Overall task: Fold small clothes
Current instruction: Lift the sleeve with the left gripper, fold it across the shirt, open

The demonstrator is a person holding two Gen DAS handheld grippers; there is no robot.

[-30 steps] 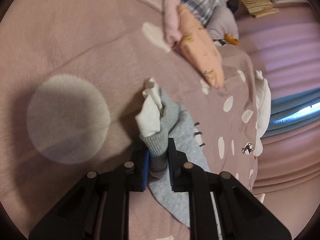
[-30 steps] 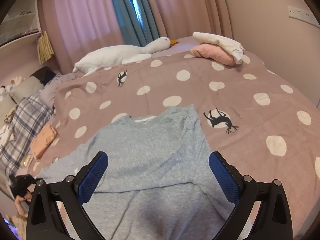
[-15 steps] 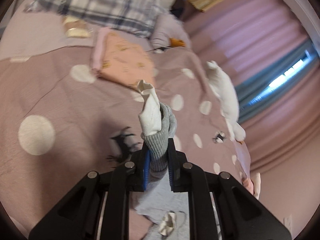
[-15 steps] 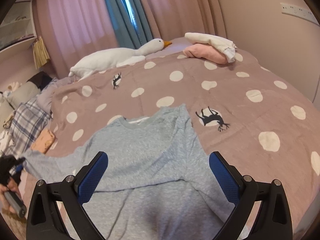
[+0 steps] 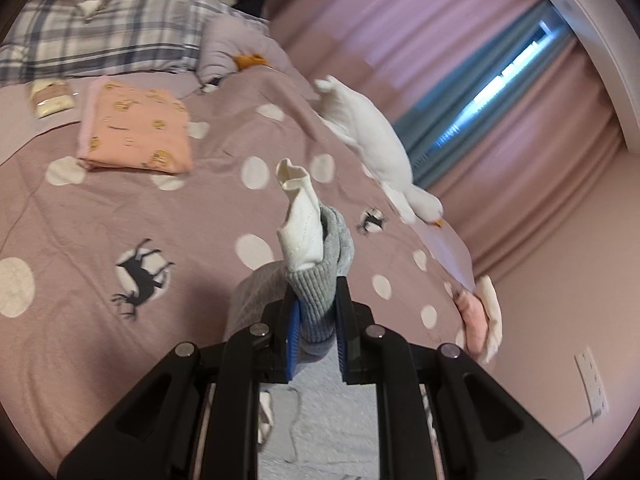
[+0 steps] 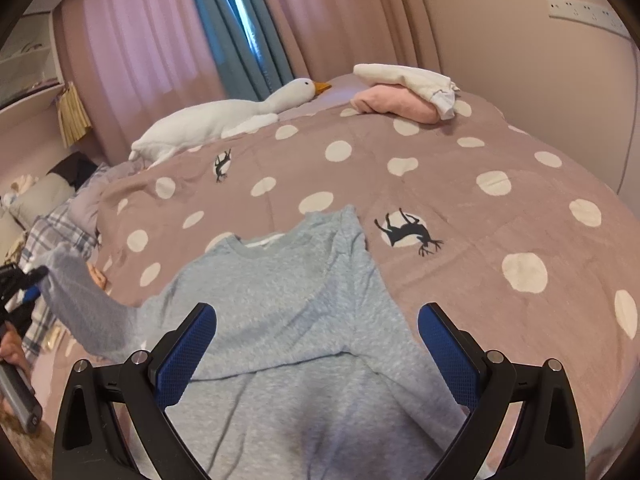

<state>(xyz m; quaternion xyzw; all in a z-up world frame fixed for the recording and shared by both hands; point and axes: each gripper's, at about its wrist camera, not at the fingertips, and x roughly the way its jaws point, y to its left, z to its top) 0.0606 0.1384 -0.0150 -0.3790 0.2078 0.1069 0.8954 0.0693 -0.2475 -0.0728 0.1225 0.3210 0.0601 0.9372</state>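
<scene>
Sweater [image 6: 288, 320] flat on bed [image 6: 500, 152], mid | left tool [image 5: 316, 316] clenched on cuff [image 5: 316, 300], sleeve lifted | right tool [image 6: 316, 352] released above sweater | we judge folding just begun

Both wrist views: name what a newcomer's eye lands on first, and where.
The grey sweatshirt spread on the polka-dot bedspread, its sleeve cuff pinched in the left gripper and lifted off the bed. Beyond it, a white goose plush lies by the curtains. The right gripper hangs open above the shirt.
</scene>
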